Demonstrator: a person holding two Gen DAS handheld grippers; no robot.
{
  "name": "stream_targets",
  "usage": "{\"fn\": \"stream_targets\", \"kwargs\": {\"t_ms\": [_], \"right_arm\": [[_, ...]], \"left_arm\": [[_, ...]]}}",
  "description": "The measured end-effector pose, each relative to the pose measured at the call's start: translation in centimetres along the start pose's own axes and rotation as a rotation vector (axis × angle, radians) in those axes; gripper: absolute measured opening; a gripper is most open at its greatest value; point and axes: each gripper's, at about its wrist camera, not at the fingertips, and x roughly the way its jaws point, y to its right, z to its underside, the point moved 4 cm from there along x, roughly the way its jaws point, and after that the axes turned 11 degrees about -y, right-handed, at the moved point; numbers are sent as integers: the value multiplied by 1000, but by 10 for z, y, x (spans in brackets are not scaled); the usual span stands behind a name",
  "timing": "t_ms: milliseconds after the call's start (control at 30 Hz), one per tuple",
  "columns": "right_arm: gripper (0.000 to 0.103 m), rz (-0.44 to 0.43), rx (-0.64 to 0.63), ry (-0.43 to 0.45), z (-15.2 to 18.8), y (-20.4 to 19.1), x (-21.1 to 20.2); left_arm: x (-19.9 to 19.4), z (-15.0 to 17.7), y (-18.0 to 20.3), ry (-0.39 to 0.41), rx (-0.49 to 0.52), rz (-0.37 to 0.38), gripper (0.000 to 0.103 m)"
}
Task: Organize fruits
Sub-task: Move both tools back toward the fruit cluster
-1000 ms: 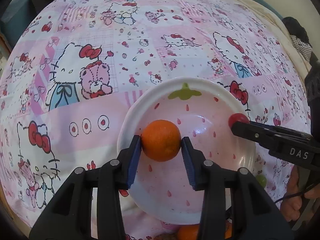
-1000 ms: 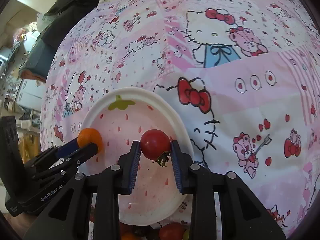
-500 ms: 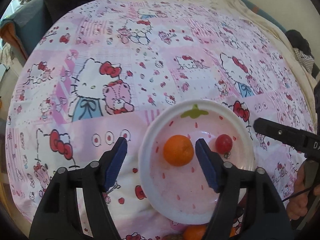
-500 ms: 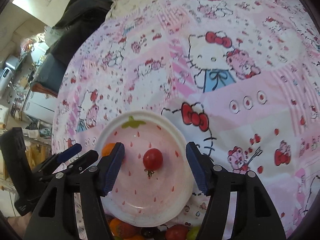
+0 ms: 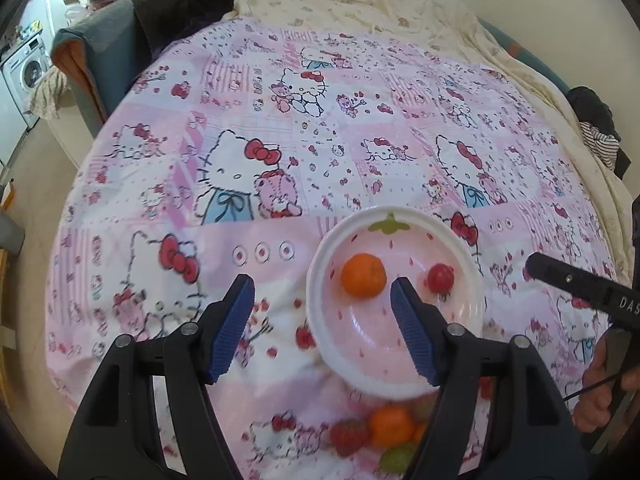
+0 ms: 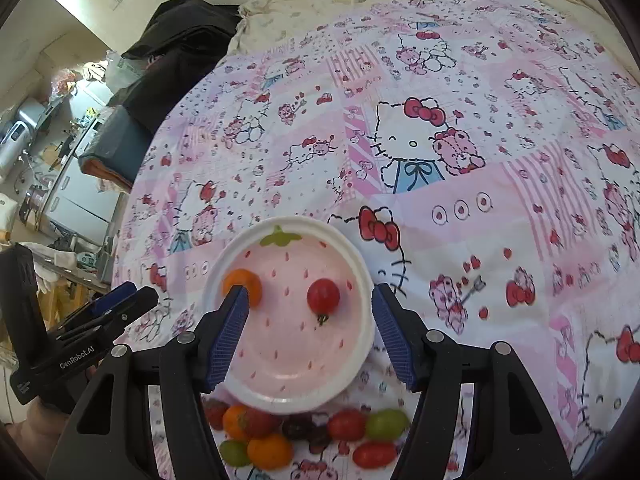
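A white and pink strawberry-print bowl (image 5: 320, 264) (image 6: 360, 268) sits on the Hello Kitty bedspread. An orange mandarin (image 5: 363, 275) (image 6: 245, 283) and a red cherry tomato (image 5: 440, 278) (image 6: 323, 296) lie inside it. My left gripper (image 5: 322, 300) is open and empty, held above and short of the bowl's left side. My right gripper (image 6: 307, 312) is open and empty, held above the bowl. A pile of loose fruit (image 6: 304, 428) (image 5: 376, 432) lies on the bed in front of the bowl: strawberries, mandarins, tomatoes and green grapes.
The bedspread (image 5: 320, 140) covers a cream sheet (image 5: 360, 4). Dark clothes and a chair (image 5: 120, 28) stand at the bed's far left. A washing machine (image 5: 24, 76) stands beyond. Striped clothing (image 5: 600, 140) lies at the right edge.
Both grippers opened, leaving the mandarin and the tomato in the bowl, then drew back and upward. The loose fruit pile has come into view.
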Motion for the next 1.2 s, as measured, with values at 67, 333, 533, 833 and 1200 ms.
{"fn": "stream_targets", "kwargs": {"t_ms": [67,333,533,833,1200], "right_arm": [[66,4,7,4,10,1,-7],[66,-3,61,21,48,10,-33],[67,22,108,-14,80,26,-34],[66,62,126,-54,105,38,-29],[66,80,108,-77,103,40,-21]], "left_arm": [[-6,10,-3,1,-1,-16,67],[-9,57,-14,-88,-33,-26,67],[13,101,-14,-240,-18,-2,67],[56,129,20,-360,136,20,44],[71,112,24,-327,170,52,37]]}}
